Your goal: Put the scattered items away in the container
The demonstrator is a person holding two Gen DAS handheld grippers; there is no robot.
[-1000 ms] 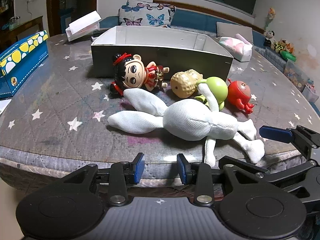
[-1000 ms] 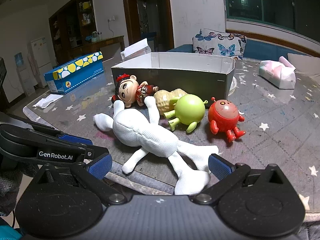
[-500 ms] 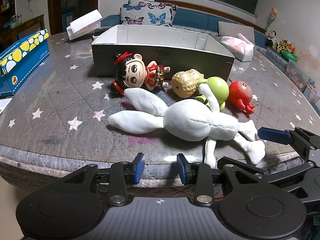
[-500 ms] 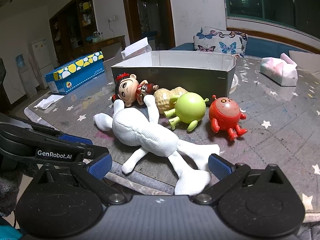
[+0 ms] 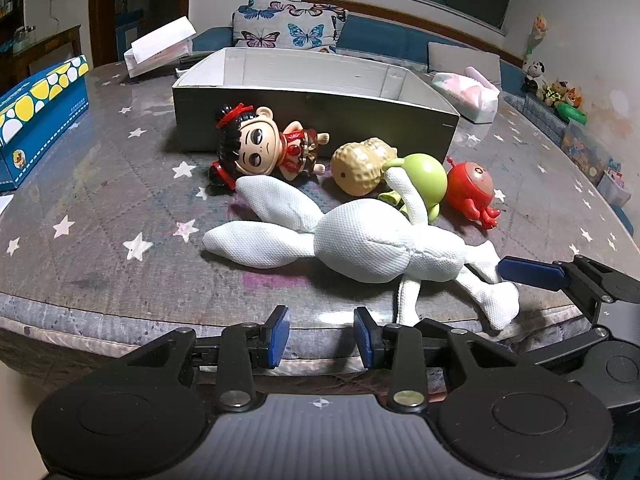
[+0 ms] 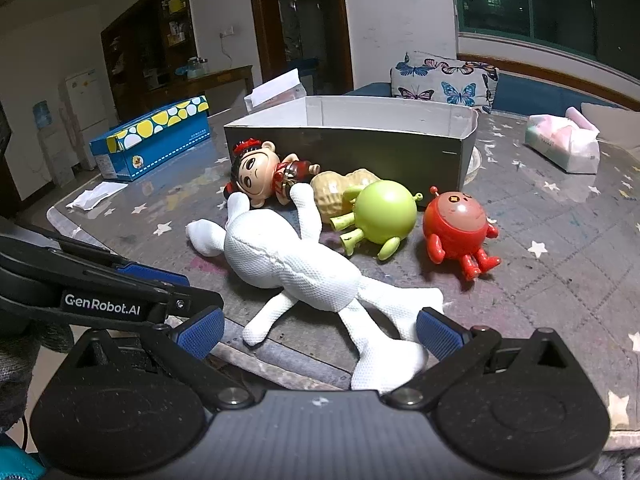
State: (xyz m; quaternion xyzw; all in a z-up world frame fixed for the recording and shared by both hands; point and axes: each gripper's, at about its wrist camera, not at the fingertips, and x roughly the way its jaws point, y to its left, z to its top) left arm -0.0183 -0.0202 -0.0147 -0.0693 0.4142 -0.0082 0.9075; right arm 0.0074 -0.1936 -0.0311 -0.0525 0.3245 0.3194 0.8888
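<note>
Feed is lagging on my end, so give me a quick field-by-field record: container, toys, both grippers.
container: open box, nothing visible inside, far side of the toys
table: star-patterned table
nearest toy: white plush doll lying flat, legs at the table's front edge
other toys: big-head doll, peanut toy, green round toy, red round toy, all lying in front of the box
left gripper: open, empty, at the table edge
right gripper: open wide, plush legs between its fingers, not closed on them

"GenRobot.AI" on left gripper (image 6: 168, 300)
</note>
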